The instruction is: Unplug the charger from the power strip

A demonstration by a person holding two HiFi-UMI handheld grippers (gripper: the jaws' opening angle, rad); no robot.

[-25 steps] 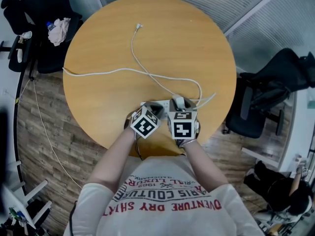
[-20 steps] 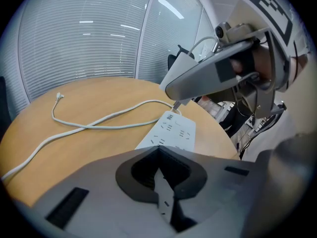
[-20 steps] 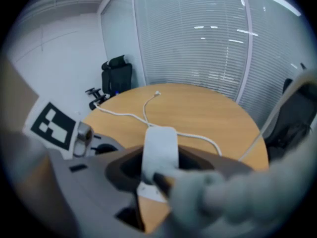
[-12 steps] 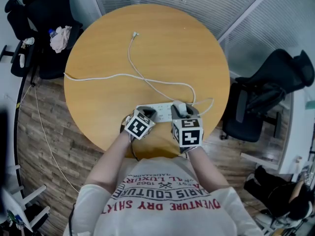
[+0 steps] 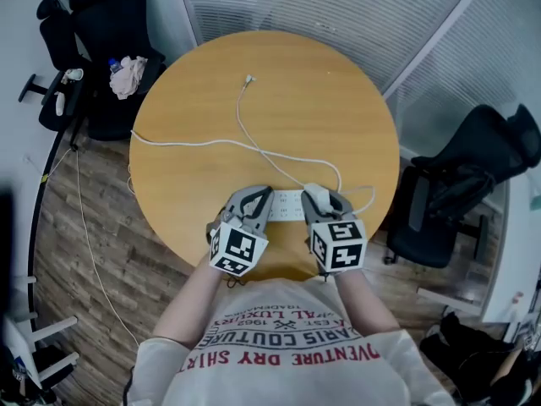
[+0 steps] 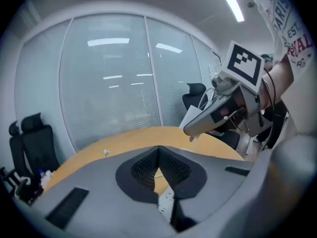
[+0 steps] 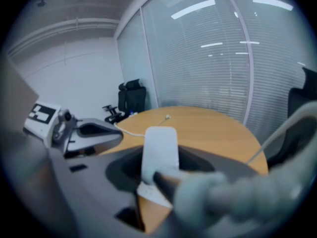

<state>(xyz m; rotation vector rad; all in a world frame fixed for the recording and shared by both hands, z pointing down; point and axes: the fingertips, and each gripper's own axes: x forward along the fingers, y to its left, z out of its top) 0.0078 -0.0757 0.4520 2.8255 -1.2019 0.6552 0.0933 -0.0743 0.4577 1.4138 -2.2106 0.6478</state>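
Observation:
The white charger (image 7: 159, 150) sits between the jaws of my right gripper (image 7: 159, 168), which is shut on it and lifted over the near edge of the table. In the head view the charger (image 5: 314, 194) shows at the right gripper (image 5: 321, 198). The white power strip (image 5: 287, 203) lies flat on the table between the two grippers, and a piece of it (image 7: 150, 192) shows under the charger. My left gripper (image 5: 260, 195) hangs above the strip's left end. Its pads (image 6: 148, 165) meet at the tips with nothing between them. A white cable (image 5: 254, 146) runs from the charger to a loose plug (image 5: 248, 79).
The round wooden table (image 5: 338, 100) stands by a glass wall with blinds. A second white lead (image 5: 169, 141) runs off the table's left edge to the floor. Black chairs stand at the left (image 5: 101, 57) and right (image 5: 473, 176). A person's white shirt (image 5: 279, 353) fills the bottom.
Both grippers have risen off the strip. The left one let go of the strip, lifted and tilted up. The right one rose with the charger still in its jaws.

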